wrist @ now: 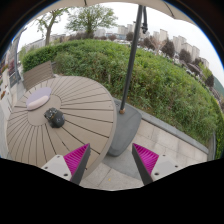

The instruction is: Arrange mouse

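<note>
A dark mouse (pixel 54 117) lies on a round slatted wooden table (pixel 85 125), near its middle. A pale mouse pad (pixel 38 99) lies on the table just beyond the mouse. My gripper (pixel 111 158) is open with nothing between its fingers. Its magenta pads (pixel 77 158) stand wide apart, over the table's near edge and the paved floor. The mouse is well ahead of the left finger and farther left.
A parasol pole (pixel 131 60) rises from a grey base (pixel 124 130) on the paving, just ahead of the fingers and right of the table. A chair (pixel 36 73) stands behind the table. A green hedge (pixel 150 80) and buildings lie beyond.
</note>
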Demonstrator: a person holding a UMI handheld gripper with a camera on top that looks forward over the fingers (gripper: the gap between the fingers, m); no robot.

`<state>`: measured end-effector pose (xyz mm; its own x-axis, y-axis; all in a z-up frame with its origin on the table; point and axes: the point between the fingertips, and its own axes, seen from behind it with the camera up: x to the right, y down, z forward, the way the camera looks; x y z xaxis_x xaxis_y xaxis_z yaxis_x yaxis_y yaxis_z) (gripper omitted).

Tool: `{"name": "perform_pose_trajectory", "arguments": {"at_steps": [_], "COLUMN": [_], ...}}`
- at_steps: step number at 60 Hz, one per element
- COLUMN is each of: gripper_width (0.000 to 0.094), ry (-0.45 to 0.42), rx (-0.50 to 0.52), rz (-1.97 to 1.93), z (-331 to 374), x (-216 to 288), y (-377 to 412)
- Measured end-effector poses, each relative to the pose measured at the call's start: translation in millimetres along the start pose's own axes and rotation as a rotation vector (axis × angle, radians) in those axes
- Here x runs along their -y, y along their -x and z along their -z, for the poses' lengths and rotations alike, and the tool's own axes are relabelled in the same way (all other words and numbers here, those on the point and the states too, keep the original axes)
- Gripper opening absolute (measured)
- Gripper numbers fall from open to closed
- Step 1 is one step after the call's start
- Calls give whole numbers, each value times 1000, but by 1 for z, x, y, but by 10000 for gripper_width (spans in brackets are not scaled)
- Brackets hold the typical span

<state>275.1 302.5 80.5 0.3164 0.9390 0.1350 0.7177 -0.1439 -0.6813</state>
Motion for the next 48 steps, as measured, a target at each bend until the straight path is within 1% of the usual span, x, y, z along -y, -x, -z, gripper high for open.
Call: {"name": "perform_pose_trajectory", "arguments": {"at_steps": [1, 6, 8, 13, 31, 42, 48], "gripper_width": [860, 860, 861, 859, 860, 857, 859], "ry": [-2, 18, 13, 12, -2, -26, -66], "rx": [10, 41, 53, 76, 249, 319, 341], "rz": [0, 16, 34, 73, 177, 254, 263], "z": [2, -3, -7, -12, 1, 7, 5], "x": [-8, -11, -19, -19, -27, -32, -24], "y": [-2, 4, 4, 18, 113, 165, 184]}}
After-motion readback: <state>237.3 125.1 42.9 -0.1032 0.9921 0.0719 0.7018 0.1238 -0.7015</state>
